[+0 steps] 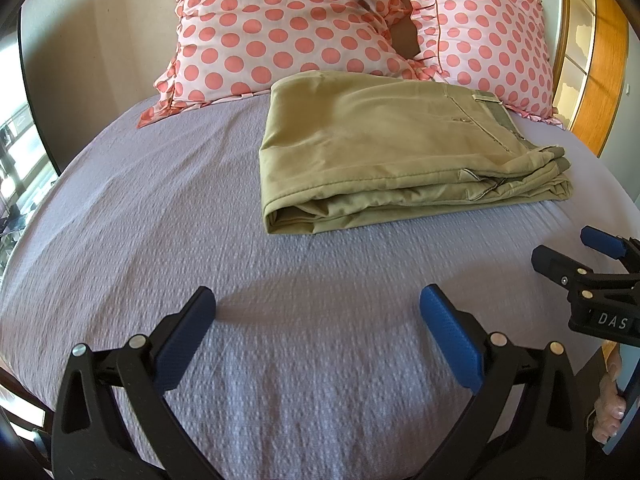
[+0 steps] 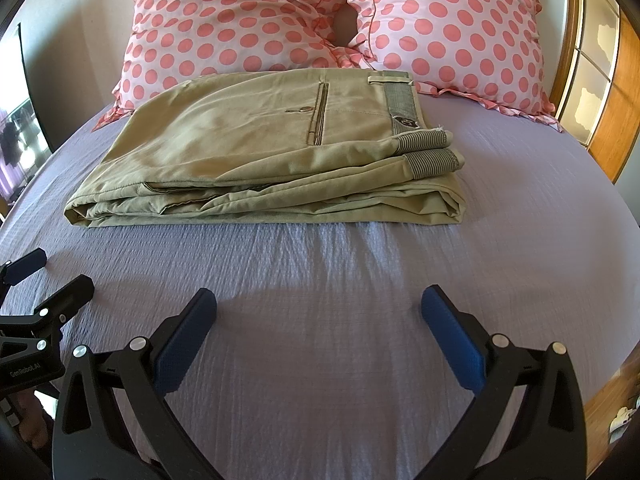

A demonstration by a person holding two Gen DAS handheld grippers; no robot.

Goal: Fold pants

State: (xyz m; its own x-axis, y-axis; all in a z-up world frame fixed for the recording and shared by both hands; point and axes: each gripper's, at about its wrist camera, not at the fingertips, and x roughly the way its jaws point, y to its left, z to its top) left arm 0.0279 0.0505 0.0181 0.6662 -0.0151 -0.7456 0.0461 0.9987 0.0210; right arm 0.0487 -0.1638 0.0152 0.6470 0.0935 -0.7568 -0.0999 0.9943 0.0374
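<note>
Khaki pants (image 1: 380,152) lie folded in a flat stack on the lilac bedspread (image 1: 200,220), just in front of the pillows. In the right wrist view the pants (image 2: 260,152) show a back pocket and a striped waistband on top. My left gripper (image 1: 318,304) is open and empty, above the bedspread and well short of the pants. My right gripper (image 2: 320,304) is also open and empty, nearer the front of the bed. The right gripper also shows at the right edge of the left wrist view (image 1: 560,248), and the left gripper at the left edge of the right wrist view (image 2: 52,276).
Two pink polka-dot pillows (image 2: 224,20) (image 2: 460,28) lean at the head of the bed behind the pants. A wooden headboard frame (image 2: 612,112) stands at the right. A dark frame (image 1: 36,100) and a bright window area lie at the left.
</note>
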